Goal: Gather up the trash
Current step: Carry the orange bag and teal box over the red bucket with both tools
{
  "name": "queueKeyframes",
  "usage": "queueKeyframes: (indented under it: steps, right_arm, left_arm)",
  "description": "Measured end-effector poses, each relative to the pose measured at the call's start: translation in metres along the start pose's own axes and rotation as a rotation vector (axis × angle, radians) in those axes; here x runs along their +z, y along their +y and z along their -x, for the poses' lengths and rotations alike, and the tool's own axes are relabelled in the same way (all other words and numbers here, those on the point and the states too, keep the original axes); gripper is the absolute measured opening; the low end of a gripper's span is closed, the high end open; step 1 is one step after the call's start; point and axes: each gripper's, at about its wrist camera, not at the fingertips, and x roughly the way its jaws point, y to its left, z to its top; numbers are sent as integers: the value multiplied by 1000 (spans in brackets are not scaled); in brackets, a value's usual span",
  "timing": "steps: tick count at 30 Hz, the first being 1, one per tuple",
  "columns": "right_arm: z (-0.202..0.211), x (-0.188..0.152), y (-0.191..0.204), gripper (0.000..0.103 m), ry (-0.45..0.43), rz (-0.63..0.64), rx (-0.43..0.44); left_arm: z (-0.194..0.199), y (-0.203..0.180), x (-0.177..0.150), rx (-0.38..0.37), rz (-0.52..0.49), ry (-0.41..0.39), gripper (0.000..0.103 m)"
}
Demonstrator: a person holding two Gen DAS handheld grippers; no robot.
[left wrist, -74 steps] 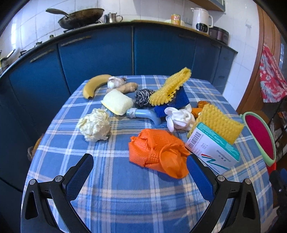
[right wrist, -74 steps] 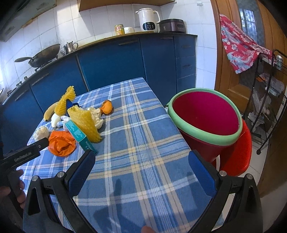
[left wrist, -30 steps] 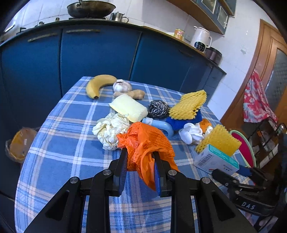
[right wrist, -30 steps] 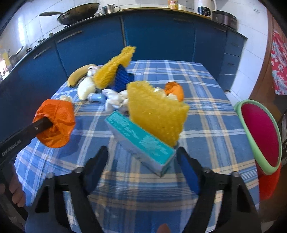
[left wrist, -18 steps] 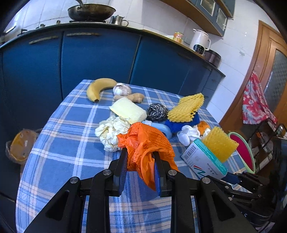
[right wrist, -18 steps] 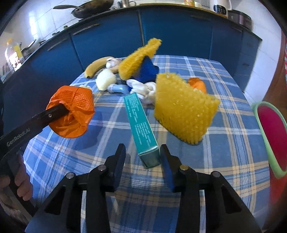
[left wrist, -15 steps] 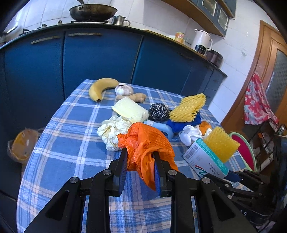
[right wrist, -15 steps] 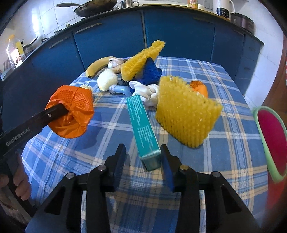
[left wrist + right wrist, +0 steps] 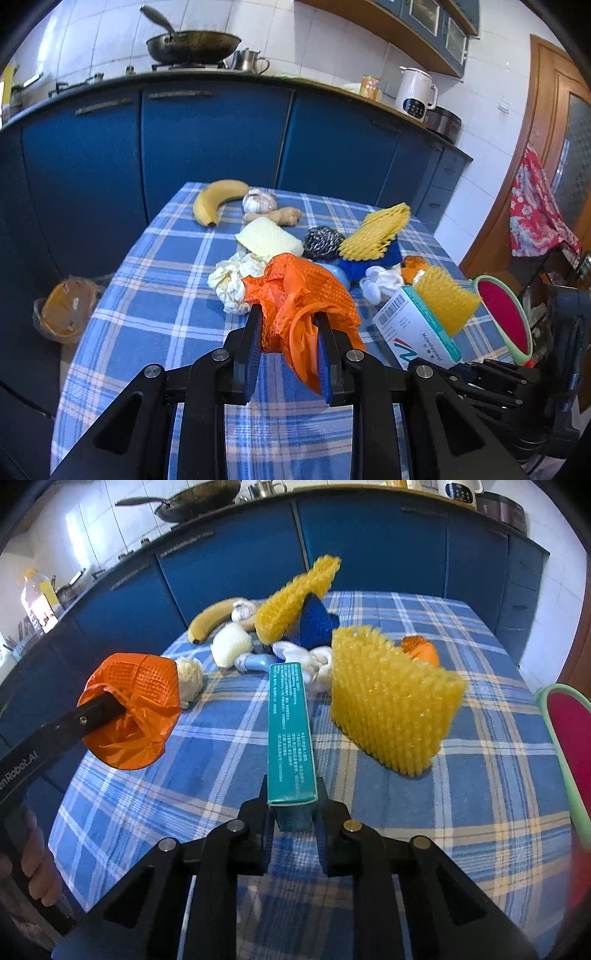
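My left gripper is shut on a crumpled orange plastic bag, held above the checked tablecloth; the right wrist view shows that bag at the left. The jaws of my right gripper are closing on the near end of a teal and white box, and the pads press on both its sides. The box points away along the fingers. A yellow foam net lies just right of it. A red bin with a green rim stands off the table's right edge.
Further back on the table lie a banana, garlic, a pale sponge, a steel scrubber, crumpled paper, a second yellow net and white wads. Blue cabinets stand behind. A bag sits on the floor at left.
The right jaws have come together onto the box, which now lies straight along the fingers instead of slanted between open jaws. The left gripper has risen a little with the orange bag.
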Motion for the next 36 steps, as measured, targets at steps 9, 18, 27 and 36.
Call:
queueKeyframes:
  steps: [9,18,27,36]
  right_arm:
    - [51,-9,-8,21,-93,-7,20]
    - [104,-14,-42,21,-165,-80,-42]
    - [145,-17,-94,21,-228,-175,-129]
    - [170,-24,-155,21,-273,-278,-217]
  left_arm:
    - [23,-34,5,-27,-46,-42,26]
    - [20,-80,13,-129,-95,5,26]
    - [14,-143,28,-219,-187,14,26]
    - [-9,-225,36,-317,-297,36,26]
